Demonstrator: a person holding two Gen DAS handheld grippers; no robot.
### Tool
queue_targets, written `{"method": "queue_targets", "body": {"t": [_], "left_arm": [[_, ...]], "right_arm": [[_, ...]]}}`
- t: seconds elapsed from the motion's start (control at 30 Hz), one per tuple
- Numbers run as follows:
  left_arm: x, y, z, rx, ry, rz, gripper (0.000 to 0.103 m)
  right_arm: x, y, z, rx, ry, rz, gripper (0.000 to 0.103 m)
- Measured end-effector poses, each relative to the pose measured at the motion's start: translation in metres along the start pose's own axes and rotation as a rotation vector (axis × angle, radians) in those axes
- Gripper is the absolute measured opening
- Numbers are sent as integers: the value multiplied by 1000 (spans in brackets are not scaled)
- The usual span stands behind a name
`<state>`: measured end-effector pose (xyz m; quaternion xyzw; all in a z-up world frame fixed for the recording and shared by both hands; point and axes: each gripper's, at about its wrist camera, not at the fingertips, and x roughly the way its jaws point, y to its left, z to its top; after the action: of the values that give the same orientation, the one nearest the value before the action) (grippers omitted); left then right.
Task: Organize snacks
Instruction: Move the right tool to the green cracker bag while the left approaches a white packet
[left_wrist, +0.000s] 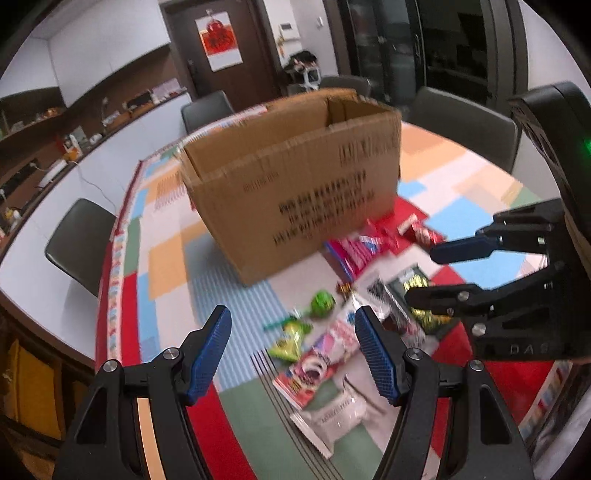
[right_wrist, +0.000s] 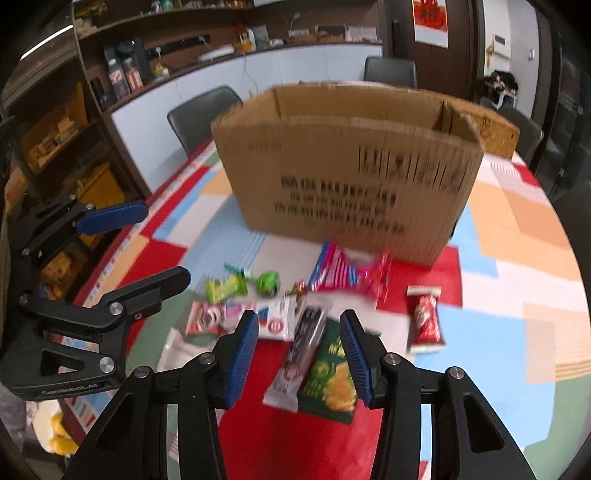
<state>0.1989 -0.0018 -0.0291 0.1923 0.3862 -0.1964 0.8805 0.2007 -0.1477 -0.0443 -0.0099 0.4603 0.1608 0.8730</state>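
Observation:
An open cardboard box (left_wrist: 295, 177) (right_wrist: 351, 177) stands on the patchwork tablecloth. Several snack packets lie in front of it: a green round candy (left_wrist: 322, 303) (right_wrist: 268, 282), a lime-green packet (left_wrist: 290, 338) (right_wrist: 225, 288), a pink-and-white packet (left_wrist: 325, 354), a pink striped bag (right_wrist: 332, 267), a red packet (right_wrist: 426, 321), a dark green chip bag (right_wrist: 330, 376) and a black-and-white bar (right_wrist: 301, 354). My left gripper (left_wrist: 293, 347) is open and empty above the packets. My right gripper (right_wrist: 299, 350) is open and empty above the bar and chip bag; it also shows in the left wrist view (left_wrist: 424, 273).
Grey chairs (left_wrist: 79, 240) (right_wrist: 203, 110) ring the table. A white counter and shelves with clutter (right_wrist: 122, 74) run along the wall behind. A white packet (left_wrist: 340, 410) lies near the table's front edge.

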Motion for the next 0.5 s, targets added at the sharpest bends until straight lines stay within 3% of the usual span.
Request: {"method": "queue_targets", "body": {"t": [0.2, 0.5], "left_arm": [[11, -10, -20, 24, 65, -42, 69], [22, -20, -56, 59, 196, -107, 69]], "right_arm": [[15, -5, -16, 21, 65, -35, 47], [22, -12, -31, 47, 86, -129, 47]]}}
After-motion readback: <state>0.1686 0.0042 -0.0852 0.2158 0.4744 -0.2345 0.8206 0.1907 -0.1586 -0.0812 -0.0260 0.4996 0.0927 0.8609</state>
